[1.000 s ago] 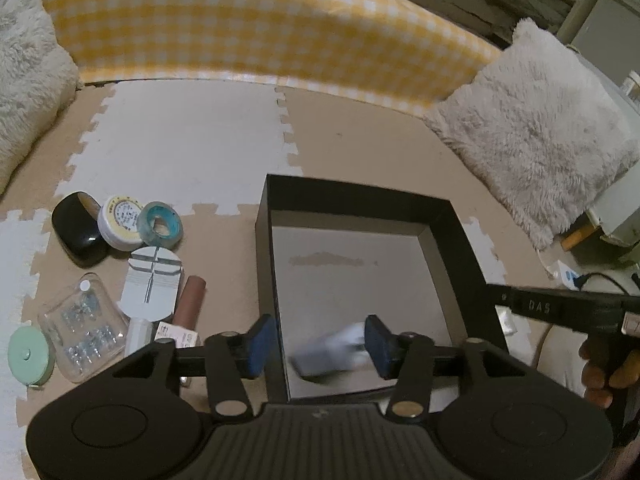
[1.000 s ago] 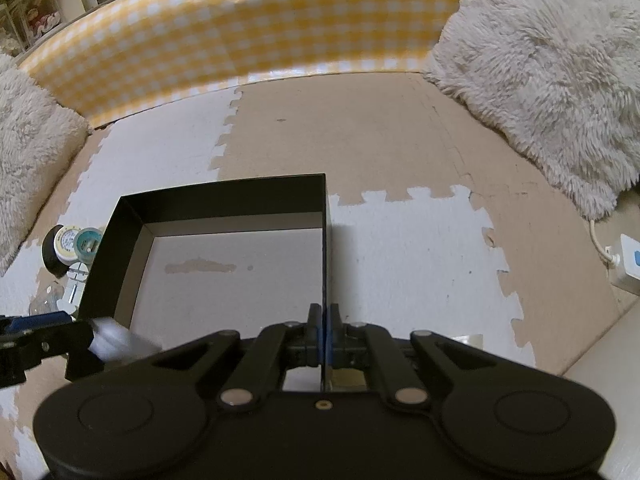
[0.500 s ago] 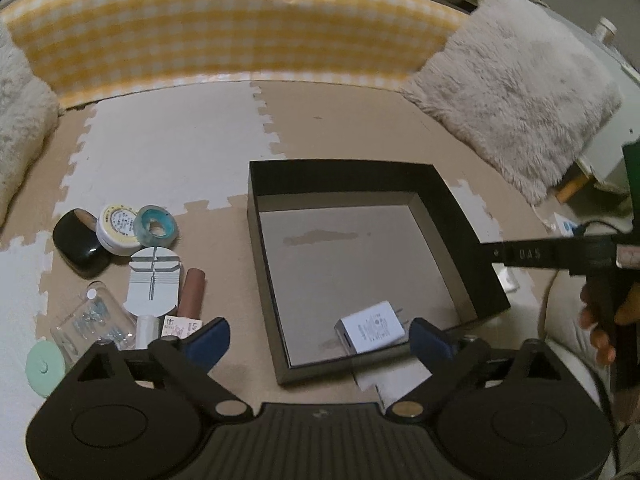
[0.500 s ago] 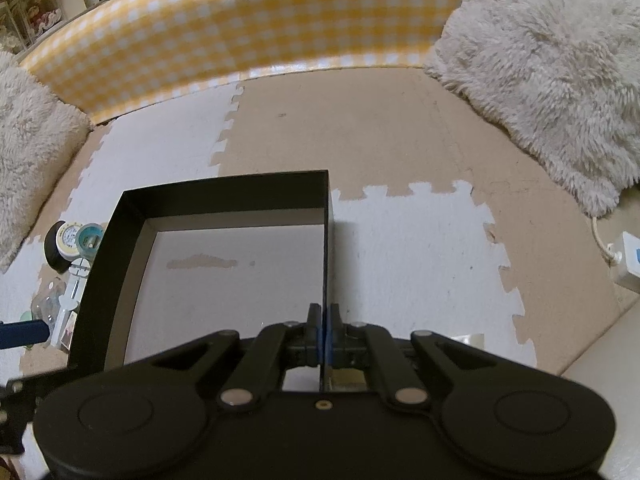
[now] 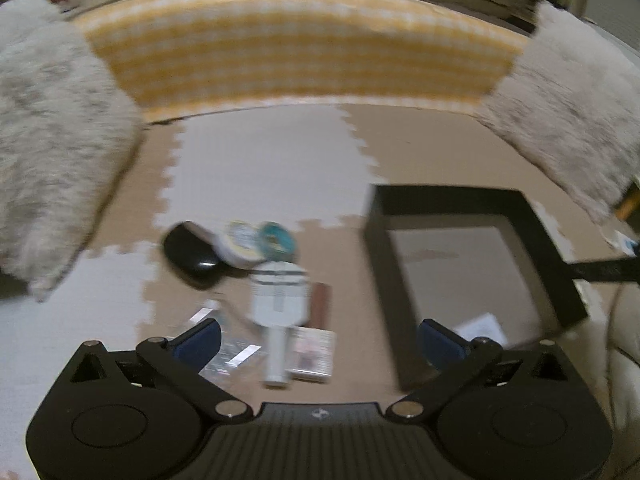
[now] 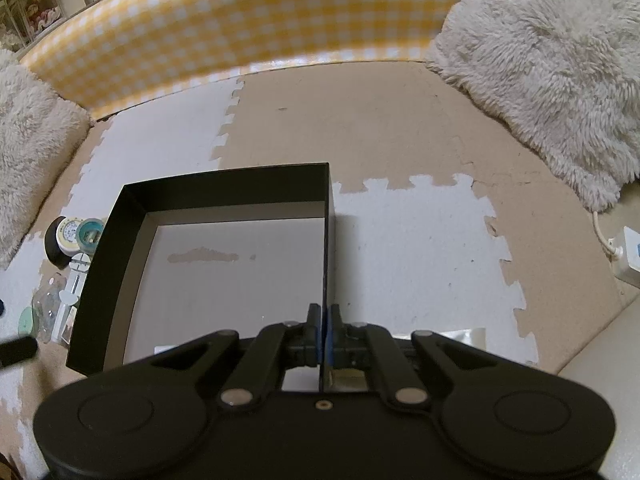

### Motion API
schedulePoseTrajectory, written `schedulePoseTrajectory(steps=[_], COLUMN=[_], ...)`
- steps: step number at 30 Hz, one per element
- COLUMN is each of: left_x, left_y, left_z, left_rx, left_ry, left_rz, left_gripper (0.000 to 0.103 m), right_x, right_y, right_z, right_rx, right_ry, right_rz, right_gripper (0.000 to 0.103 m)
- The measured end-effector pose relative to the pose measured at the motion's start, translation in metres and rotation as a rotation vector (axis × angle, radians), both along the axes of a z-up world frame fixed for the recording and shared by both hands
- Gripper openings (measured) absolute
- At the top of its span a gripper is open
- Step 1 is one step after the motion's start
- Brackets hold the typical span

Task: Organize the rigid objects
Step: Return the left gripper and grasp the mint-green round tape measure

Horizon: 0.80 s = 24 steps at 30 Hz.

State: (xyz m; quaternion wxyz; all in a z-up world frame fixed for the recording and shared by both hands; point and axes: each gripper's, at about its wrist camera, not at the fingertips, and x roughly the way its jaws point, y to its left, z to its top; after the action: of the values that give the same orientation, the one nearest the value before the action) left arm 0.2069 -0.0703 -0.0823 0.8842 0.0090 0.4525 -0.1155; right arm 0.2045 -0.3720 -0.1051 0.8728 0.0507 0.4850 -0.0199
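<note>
Black box (image 6: 224, 196) sits open on the foam puzzle mat (image 6: 412, 240), grey floor inside. A small white labelled box (image 5: 482, 326) lies in the box's near corner in the left wrist view, mostly hidden behind the gripper's finger.

Right gripper (image 6: 323, 332) has its jaws together, pinched on the box's right wall near the near corner.

Left gripper (image 5: 318, 340) has jaws just been opening, now wide apart w/ nothing between the pads; it hangs over the loose items left of the box. View is blurred.

Loose items on the mat, left of box: white tool w/ a round head and handle (image 5: 278, 300), a brown tube (image 5: 320, 306) just beside it, a small printed packet (image 5: 312, 354), a clear plastic case (image 5: 228, 350), a glossy black case (image 5: 190, 252), a white round tin (image 5: 240, 242), a teal tape roll (image 5: 276, 236).

Yellow gingham bumper (image 6: 240, 28) at the back, fluffy cushions (image 6: 548, 68) either side.
</note>
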Motion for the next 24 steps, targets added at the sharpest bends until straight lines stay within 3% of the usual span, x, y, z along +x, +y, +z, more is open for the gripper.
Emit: schedulePoseTrajectory(steps=[5, 10, 16, 21, 24], left_x=[0.012, 0.024, 0.032, 0.034, 0.032], left_y=[0.038, 0.066, 0.100, 0.110, 0.109], left_z=[0.003, -0.009, -0.031, -0.051, -0.062], left_rx=[0.019, 0.102, 0.059, 0.080, 0.118], left_ry=[-0.004, 0.055, 0.136, 0.222, 0.257], left_rz=[0.079, 0.086, 0.137, 0.130, 0.118], left_gripper=[0.103, 0.103, 0.103, 0.079, 0.074], right_x=[0.000, 0.000, 0.000, 0.000, 0.000], right_y=[0.000, 0.000, 0.000, 0.000, 0.000], right_z=[0.000, 0.000, 0.000, 0.000, 0.000], right_rx=[-0.001, 0.000, 0.000, 0.003, 0.003], right_ry=[-0.001, -0.001, -0.001, -0.001, -0.001], right_rz=[0.001, 0.000, 0.000, -0.001, -0.001], right_gripper=[0.003, 0.003, 0.003, 0.003, 0.003])
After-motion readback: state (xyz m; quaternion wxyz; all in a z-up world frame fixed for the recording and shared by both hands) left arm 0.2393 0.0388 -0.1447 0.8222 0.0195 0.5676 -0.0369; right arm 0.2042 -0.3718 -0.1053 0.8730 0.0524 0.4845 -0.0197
